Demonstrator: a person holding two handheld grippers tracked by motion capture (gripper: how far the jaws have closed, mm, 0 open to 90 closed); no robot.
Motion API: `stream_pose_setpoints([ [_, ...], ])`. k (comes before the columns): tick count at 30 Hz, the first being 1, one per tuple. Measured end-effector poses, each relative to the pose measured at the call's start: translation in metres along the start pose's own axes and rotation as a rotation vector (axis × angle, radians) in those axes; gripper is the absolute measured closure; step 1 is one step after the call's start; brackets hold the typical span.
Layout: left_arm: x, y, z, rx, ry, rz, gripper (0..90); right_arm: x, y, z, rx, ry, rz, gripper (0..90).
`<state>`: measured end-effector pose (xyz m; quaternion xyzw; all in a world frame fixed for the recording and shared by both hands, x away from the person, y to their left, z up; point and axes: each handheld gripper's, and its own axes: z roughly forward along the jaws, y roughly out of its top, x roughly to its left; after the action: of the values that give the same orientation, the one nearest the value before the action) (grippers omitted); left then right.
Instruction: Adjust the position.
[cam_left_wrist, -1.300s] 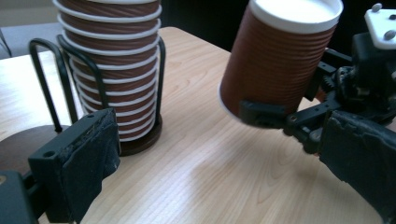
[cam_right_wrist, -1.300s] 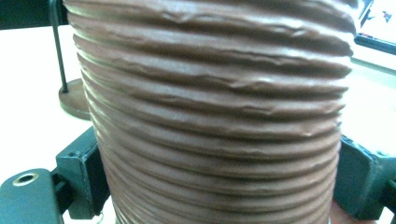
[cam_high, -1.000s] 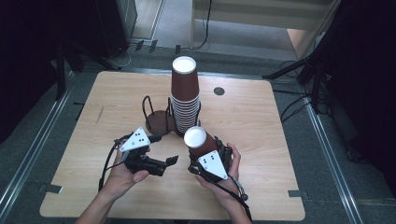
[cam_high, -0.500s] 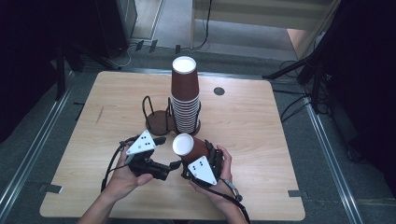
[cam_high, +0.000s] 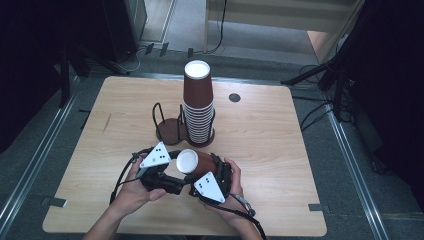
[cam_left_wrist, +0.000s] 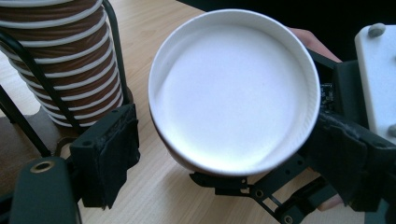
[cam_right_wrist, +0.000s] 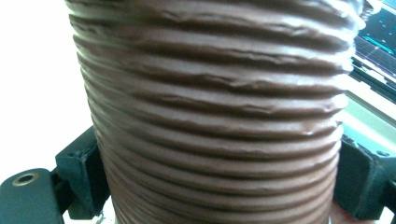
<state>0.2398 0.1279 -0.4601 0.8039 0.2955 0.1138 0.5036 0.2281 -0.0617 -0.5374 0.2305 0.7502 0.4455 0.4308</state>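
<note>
Over the wooden counter our right gripper clamps the brown cup sideways; left gripper, jaws closing, unclenched beside its base; next, grip and separate.

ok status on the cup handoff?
Right gripper clamped on ribbed cup, held sideways. Left gripper jaws just closing around its end, not gripping. Cup stack close behind.

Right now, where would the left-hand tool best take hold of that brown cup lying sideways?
At the white-bottomed end of the cup, coming from the person's left. It lies level, that end facing the left gripper, whose fingers have just been closing around it.
</note>
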Motion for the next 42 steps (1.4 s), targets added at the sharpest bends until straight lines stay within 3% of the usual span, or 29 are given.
stream_pose_setpoints([
  [8, -0.001, 0.000, 0.002, 0.034, -0.022, -0.002, 14.7, 0.009, -0.002, 0.001, -0.002, 0.035, -0.066, 9.4],
  [10, -0.001, -0.001, 0.002, 0.046, -0.002, 0.002, 18.8, 0.010, -0.002, 0.001, -0.002, 0.036, -0.072, 9.2],
  [12, 0.000, -0.001, 0.003, 0.055, -0.015, 0.001, 21.2, 0.011, -0.003, 0.002, 0.004, 0.036, -0.088, 8.4],
  [19, 0.006, -0.001, 0.000, 0.025, -0.044, -0.035, 22.7, 0.008, -0.004, 0.002, -0.022, 0.061, -0.051, 6.5],
  [24, 0.007, -0.001, -0.001, 0.021, -0.061, -0.034, 23.2, 0.007, -0.003, 0.000, -0.032, 0.055, -0.054, 5.4],
  [29, 0.009, 0.000, -0.003, 0.019, -0.075, -0.043, 23.5, 0.005, -0.001, -0.003, -0.025, 0.082, -0.029, 4.4],
  [36, 0.008, 0.000, -0.004, 0.014, -0.059, -0.034, 23.7, 0.002, 0.002, -0.005, -0.023, 0.102, -0.019, 0.0],
  [42, 0.012, 0.000, -0.006, -0.027, -0.062, -0.064, 23.5, -0.004, 0.004, -0.008, -0.034, 0.087, 0.007, 0.0],
])
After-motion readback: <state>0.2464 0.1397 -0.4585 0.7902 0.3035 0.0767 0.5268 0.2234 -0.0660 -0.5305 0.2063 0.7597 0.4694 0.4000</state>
